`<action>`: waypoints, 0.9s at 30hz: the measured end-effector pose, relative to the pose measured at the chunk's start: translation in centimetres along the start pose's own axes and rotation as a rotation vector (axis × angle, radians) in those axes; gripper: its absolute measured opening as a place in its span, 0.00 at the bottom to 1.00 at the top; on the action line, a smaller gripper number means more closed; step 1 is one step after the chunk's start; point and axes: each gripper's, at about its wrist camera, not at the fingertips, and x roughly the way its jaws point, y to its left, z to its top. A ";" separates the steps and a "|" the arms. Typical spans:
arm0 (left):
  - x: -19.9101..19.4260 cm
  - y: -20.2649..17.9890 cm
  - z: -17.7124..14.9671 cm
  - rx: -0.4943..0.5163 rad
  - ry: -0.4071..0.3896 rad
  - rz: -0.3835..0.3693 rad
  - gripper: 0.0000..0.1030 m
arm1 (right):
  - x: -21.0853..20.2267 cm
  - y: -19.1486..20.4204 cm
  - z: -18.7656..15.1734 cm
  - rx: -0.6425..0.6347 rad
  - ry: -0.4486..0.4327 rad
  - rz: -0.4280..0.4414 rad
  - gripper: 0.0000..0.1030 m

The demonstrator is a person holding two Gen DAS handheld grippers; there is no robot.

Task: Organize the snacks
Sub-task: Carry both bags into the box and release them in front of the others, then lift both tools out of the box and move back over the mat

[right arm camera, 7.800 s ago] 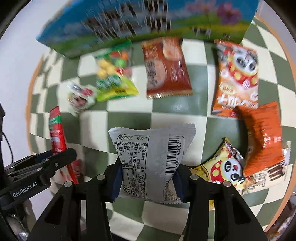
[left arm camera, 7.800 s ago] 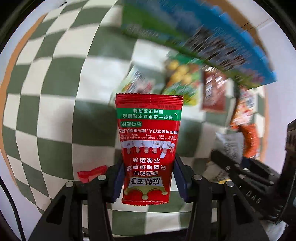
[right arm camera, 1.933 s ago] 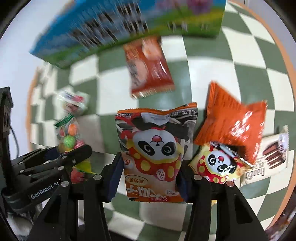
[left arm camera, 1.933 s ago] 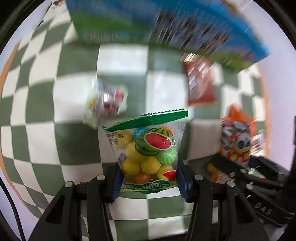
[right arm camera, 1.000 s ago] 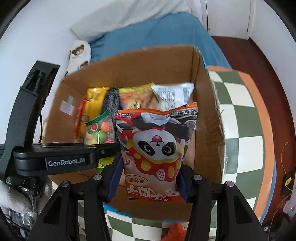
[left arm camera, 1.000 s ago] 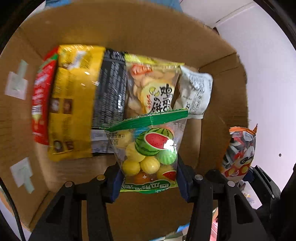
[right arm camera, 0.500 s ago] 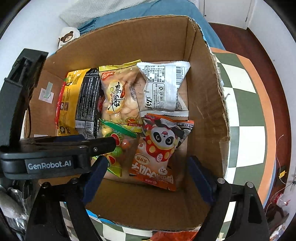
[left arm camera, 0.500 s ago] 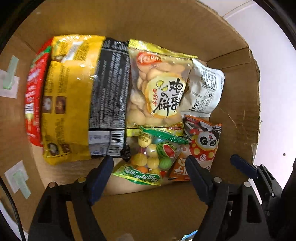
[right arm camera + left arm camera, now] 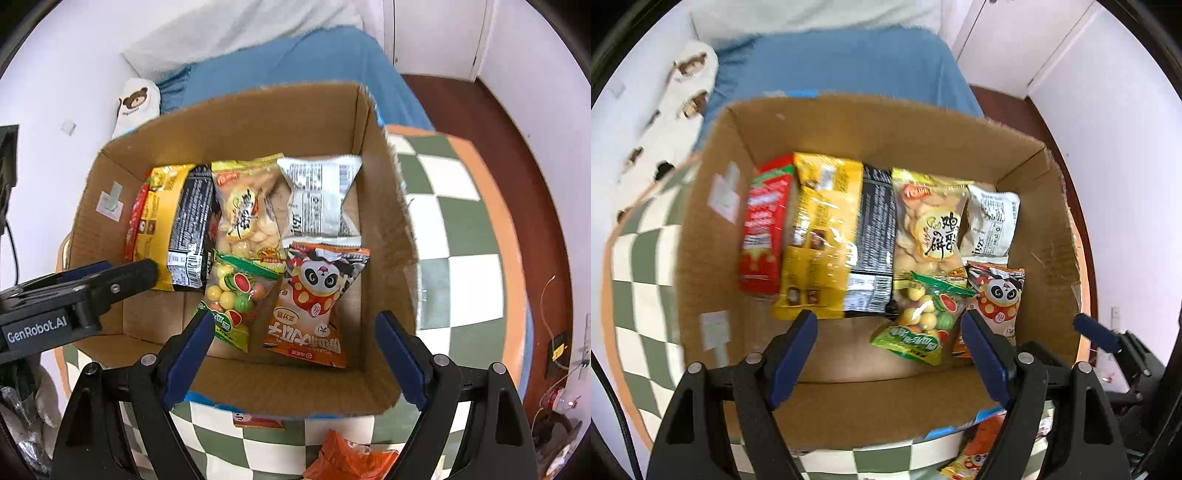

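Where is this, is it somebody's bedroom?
Probably a bedroom at home. A blue blanket lies behind the cardboard box of snacks, a teddy-bear cushion sits beside it, and the box stands on a checkered tablecloth.

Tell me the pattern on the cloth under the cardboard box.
Green and white checks, with an orange border; the tablecloth shows best in the right wrist view.
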 end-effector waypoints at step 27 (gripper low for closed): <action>-13.4 0.5 -12.3 0.063 -0.378 0.078 0.77 | -15.3 3.7 -10.5 -0.008 -0.317 0.043 0.88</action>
